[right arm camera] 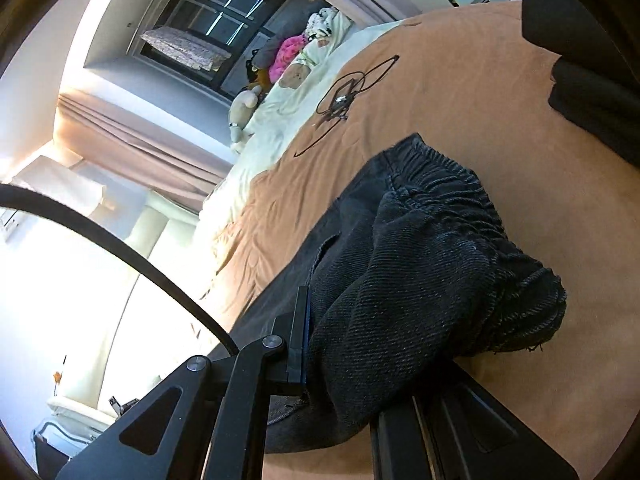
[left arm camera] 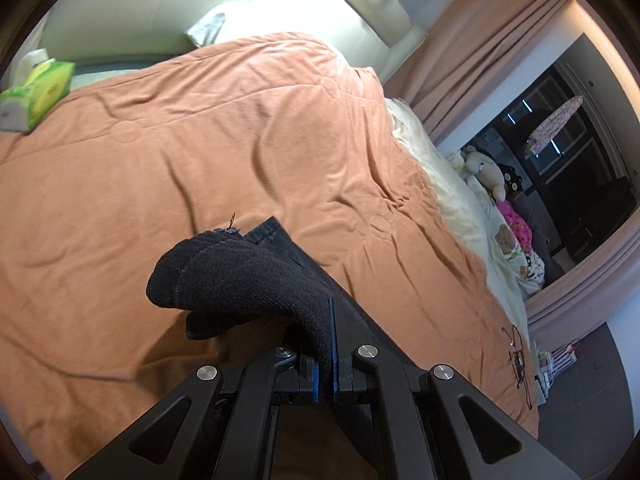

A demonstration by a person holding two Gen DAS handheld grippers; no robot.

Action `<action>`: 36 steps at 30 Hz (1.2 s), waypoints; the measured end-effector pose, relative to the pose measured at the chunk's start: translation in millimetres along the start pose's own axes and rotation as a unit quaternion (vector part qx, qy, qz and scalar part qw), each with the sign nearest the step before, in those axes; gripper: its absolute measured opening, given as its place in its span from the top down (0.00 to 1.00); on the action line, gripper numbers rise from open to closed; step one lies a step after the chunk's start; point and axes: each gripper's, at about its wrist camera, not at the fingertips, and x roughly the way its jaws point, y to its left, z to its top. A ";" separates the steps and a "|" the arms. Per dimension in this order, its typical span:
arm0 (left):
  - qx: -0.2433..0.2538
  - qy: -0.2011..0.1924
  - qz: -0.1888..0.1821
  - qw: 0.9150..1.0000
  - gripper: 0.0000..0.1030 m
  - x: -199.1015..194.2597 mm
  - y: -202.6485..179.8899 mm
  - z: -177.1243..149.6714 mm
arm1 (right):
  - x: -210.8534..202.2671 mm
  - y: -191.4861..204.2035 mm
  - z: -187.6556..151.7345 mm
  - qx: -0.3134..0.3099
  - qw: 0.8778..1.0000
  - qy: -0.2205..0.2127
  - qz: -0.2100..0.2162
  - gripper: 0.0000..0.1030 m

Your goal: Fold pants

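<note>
Black denim pants [right arm camera: 420, 264] are clamped in both tools: left tool [left arm camera: 330, 344] pinches a hem end, right tool [right arm camera: 316, 344] a bunched fold beside the elastic waistband. Both ends hang over the orange bedspread [left arm camera: 248, 128], mid-bed. Judgement: keep tension even, align edges before lowering.

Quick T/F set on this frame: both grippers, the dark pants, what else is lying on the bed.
1. The left gripper is shut on black ribbed pants fabric. True.
2. The right gripper hangs open with nothing in it. False: its jaws are closed on the dark denim pants with a gathered elastic waistband.
3. The bed is covered by an orange quilted blanket. True.
4. A green tissue box lies on the floor. False: it sits on the blanket near the headboard.
5. A thin black cable lies looped on the blanket. True.
</note>
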 end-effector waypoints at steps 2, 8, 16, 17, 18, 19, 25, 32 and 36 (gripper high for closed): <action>-0.004 -0.002 0.000 1.000 0.96 -15.4 10.8 -4.6 | -6.8 -2.8 0.8 0.003 1.000 0.000 0.007 0.96; -0.010 -0.006 0.000 1.000 0.96 -50.5 30.9 -18.4 | -25.1 -10.0 2.5 0.005 1.000 0.001 0.019 0.96; -0.017 0.004 -0.001 1.000 0.96 -77.3 55.9 -38.2 | -43.4 -22.5 1.9 0.011 1.000 -0.001 0.025 0.96; -0.019 0.007 -0.001 1.000 0.96 -78.6 60.9 -42.0 | -46.2 -25.4 -1.9 0.012 1.000 -0.001 0.025 0.96; -0.024 0.011 0.001 1.000 0.96 -78.7 67.0 -46.4 | -47.9 -27.6 -2.9 0.014 1.000 0.000 0.025 0.96; -0.029 0.014 0.001 0.999 0.96 -77.9 73.9 -51.4 | -49.4 -29.8 -4.0 0.015 1.000 -0.001 0.024 0.97; -0.052 0.036 0.015 0.998 0.96 -66.9 109.1 -78.9 | -50.1 -46.9 -12.3 0.025 1.000 0.004 0.014 0.98; -0.096 0.060 0.007 0.993 0.89 -53.9 151.1 -103.9 | -43.5 -59.0 -22.1 0.035 0.999 0.010 -0.005 0.99; -0.128 0.051 -0.009 0.990 0.69 -51.9 171.6 -105.6 | -38.8 -60.3 -27.3 0.042 0.999 0.023 -0.016 0.96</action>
